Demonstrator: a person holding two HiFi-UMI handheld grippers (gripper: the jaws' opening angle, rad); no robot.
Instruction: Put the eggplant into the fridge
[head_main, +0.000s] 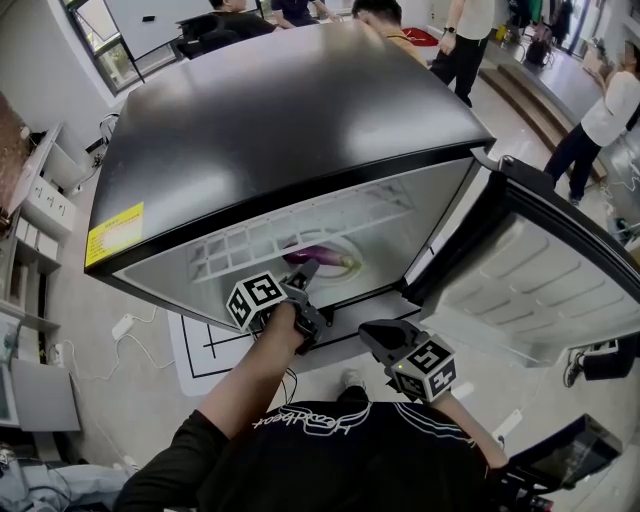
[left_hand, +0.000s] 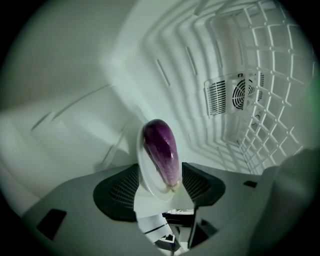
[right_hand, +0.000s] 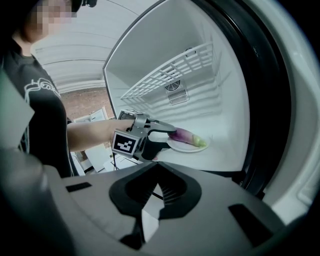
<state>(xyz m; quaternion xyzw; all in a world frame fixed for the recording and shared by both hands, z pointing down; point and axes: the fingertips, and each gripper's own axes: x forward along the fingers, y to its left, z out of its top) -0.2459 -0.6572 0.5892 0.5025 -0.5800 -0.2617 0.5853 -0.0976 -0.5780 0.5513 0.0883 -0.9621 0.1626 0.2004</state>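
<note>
A purple eggplant (left_hand: 162, 147) with a green stem end lies on a white plate (left_hand: 147, 176) on the floor of the open black fridge (head_main: 300, 120). My left gripper (left_hand: 160, 186) reaches into the fridge and stands open, its jaws on either side of the plate's near rim without pressing it. The head view shows the eggplant (head_main: 322, 258) just beyond the left gripper (head_main: 305, 272). My right gripper (head_main: 372, 335) hangs outside the fridge, below its opening, shut with nothing in it. From the right gripper view, the left gripper (right_hand: 167, 132) sits at the plate (right_hand: 187, 146) bearing the eggplant (right_hand: 187, 135).
A white wire shelf (head_main: 290, 235) spans the fridge above the plate, and a fan vent (left_hand: 235, 92) sits in the back wall. The fridge door (head_main: 540, 280) stands open to the right. Several people (head_main: 610, 110) stand behind the fridge. Cables (head_main: 130, 335) lie on the floor at the left.
</note>
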